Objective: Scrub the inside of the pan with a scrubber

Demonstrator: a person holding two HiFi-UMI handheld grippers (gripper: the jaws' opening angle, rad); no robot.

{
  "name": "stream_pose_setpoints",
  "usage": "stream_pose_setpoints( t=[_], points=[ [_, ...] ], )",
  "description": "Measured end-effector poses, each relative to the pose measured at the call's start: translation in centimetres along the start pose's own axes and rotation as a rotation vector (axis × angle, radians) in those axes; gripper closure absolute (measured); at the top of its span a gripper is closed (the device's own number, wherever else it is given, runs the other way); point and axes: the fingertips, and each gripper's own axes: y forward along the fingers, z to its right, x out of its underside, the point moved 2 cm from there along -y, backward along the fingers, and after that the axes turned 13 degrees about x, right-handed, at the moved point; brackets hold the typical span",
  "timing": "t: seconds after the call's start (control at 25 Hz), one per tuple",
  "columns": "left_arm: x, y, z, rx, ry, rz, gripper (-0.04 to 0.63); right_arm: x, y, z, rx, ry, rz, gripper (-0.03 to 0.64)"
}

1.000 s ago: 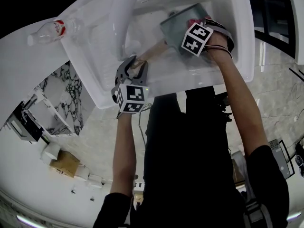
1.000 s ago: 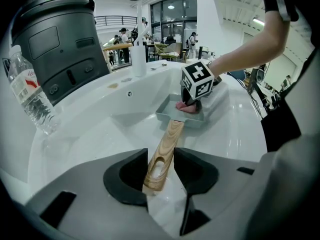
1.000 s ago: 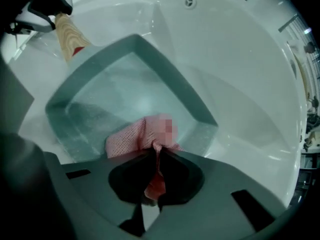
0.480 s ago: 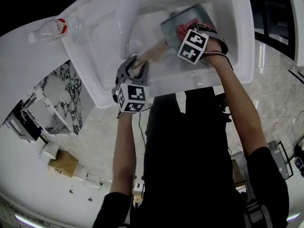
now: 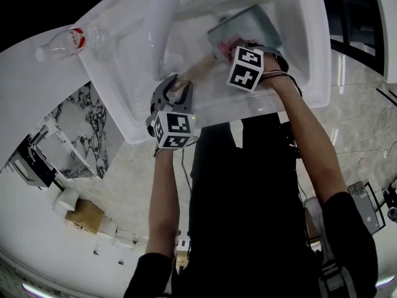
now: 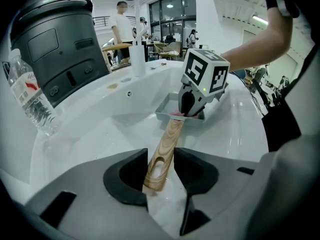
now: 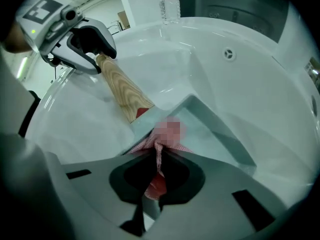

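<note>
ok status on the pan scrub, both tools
Left tool shut on the wooden handle. Right tool shut on the scrubber, down in the pan, handle end. Nothing in the way.

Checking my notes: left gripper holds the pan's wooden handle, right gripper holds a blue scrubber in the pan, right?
Not blue: the scrubber in the right gripper is red, as the right gripper view shows. The rest holds.

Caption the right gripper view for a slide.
Right gripper grips red checked scrubber inside grey square pan; left gripper holds its wooden handle.
</note>
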Motion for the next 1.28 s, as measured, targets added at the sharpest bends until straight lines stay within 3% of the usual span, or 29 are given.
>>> stream_pose_setpoints(
  t=[0.08,0.36,0.6,0.72,0.88,1.16,1.28],
  points=[
    [0.0,0.0,0.0,0.001,0.003,-0.005,0.413,0.8,0.2,1.1,0.047,0.006,-0.034,0.589],
    [0.0,0.1,0.0,-0.008,0.0,-0.013,0.413,4.9,1.6,7.7,0.374,0.001,-0.196,0.589],
    [0.1,0.2,0.1,-0.009,0.002,-0.015,0.413,7.0,1.9,10.1,0.533,0.025,-0.297,0.589],
    [0.1,0.1,0.2,-0.012,0.007,-0.017,0.413,5.9,1.7,9.4,0.467,0.176,-0.218,0.591],
    [0.1,0.1,0.3,-0.012,0.008,-0.02,0.413,2.9,1.2,6.9,0.242,0.334,-0.064,0.591],
    [0.1,0.1,0.4,-0.021,0.022,-0.028,0.413,-0.7,0.9,3.7,0.017,0.385,0.074,0.591],
    [0.1,0.1,0.6,-0.023,0.024,-0.031,0.413,-1.7,0.6,2.5,-0.022,0.353,0.126,0.589]
  ],
)
